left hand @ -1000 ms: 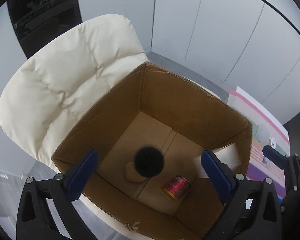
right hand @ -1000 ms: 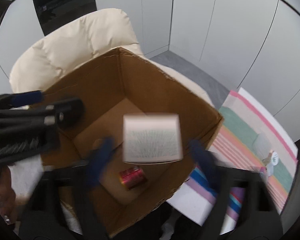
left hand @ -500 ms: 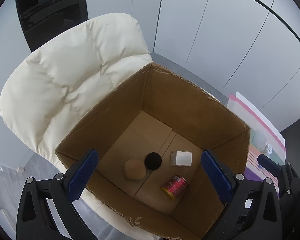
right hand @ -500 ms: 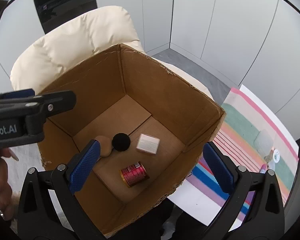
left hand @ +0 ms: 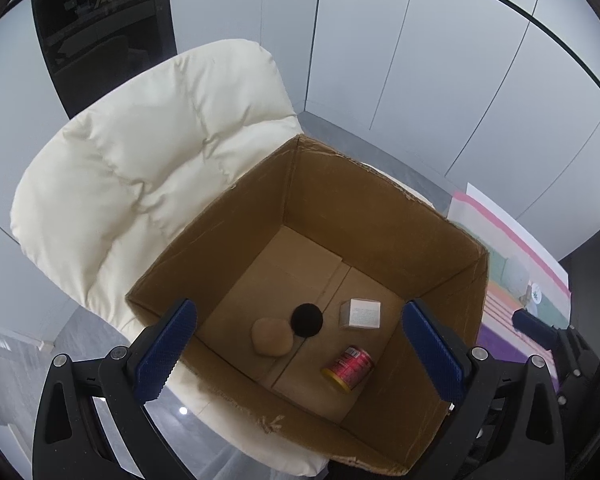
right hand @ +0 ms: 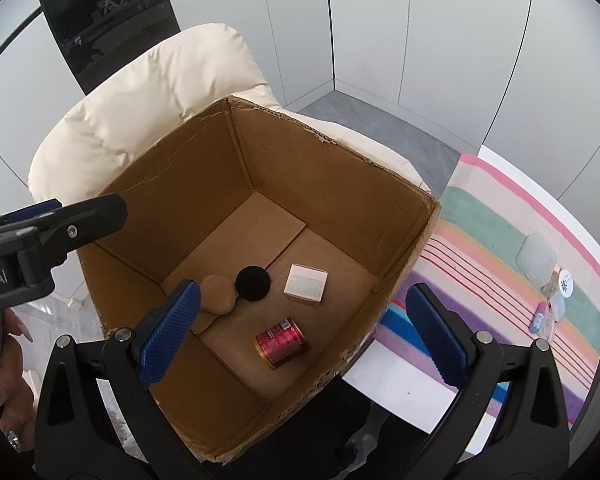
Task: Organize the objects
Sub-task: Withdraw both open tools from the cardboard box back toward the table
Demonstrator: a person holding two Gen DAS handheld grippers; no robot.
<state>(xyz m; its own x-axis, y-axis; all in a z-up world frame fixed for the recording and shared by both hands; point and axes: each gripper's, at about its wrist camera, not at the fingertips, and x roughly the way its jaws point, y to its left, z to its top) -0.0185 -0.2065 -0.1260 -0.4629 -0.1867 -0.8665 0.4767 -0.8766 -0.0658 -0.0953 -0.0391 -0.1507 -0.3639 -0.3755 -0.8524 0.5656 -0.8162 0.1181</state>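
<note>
Cream chair holds open box (floor mostly bare).

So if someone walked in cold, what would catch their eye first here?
The big open cardboard box on the cream padded chair, holding a red can, a white carton, a black puff and a tan pad. To its right, a striped mat.

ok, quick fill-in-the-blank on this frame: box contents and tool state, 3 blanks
1. The brown cardboard box sits on a cream padded ____.
2. The red metal can lies on its ____.
3. The black round pad lies between the tan round pad and the white square ____.

Missing: chair; side; box
</note>
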